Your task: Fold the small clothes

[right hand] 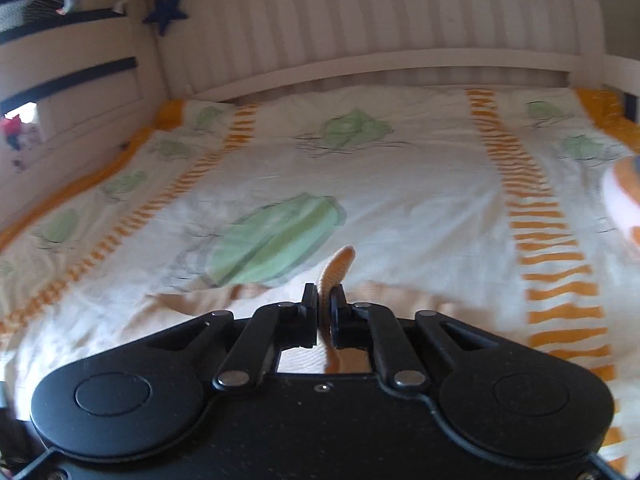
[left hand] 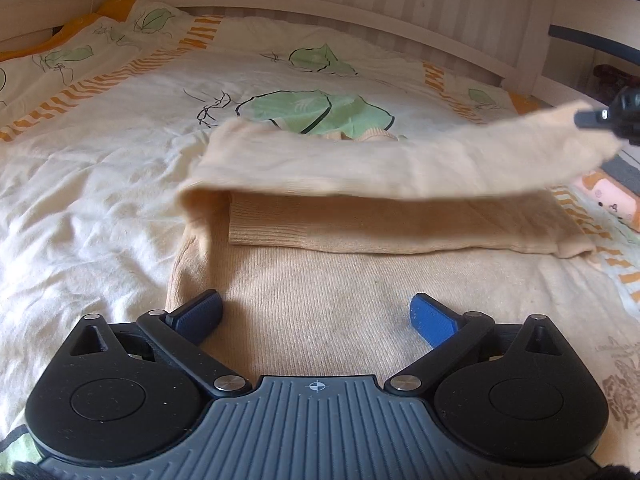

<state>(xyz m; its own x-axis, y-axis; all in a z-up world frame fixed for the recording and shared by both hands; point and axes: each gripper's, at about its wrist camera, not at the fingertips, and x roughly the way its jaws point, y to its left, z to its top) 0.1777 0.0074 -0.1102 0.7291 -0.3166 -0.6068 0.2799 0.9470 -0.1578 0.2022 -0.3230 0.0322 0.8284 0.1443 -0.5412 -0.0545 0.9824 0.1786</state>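
Bed [left hand: 100,184], sweater sleeve [left hand: 400,164] crosswise rightward

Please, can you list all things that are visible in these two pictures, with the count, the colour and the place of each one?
sweater: one, peach-beige knit, lying on the quilt, one sleeve lifted and stretched toward the right
quilt: one, cream with green leaves and orange stripes, covering the bed
bed frame: one, white slatted wood, behind the quilt
star: one, dark blue, hanging at the frame's upper left in the right wrist view
pink item: one, at the right edge, too small to identify
left gripper: one, black with blue pads, open above the sweater's body
right gripper: one, black, shut on the sleeve's cuff
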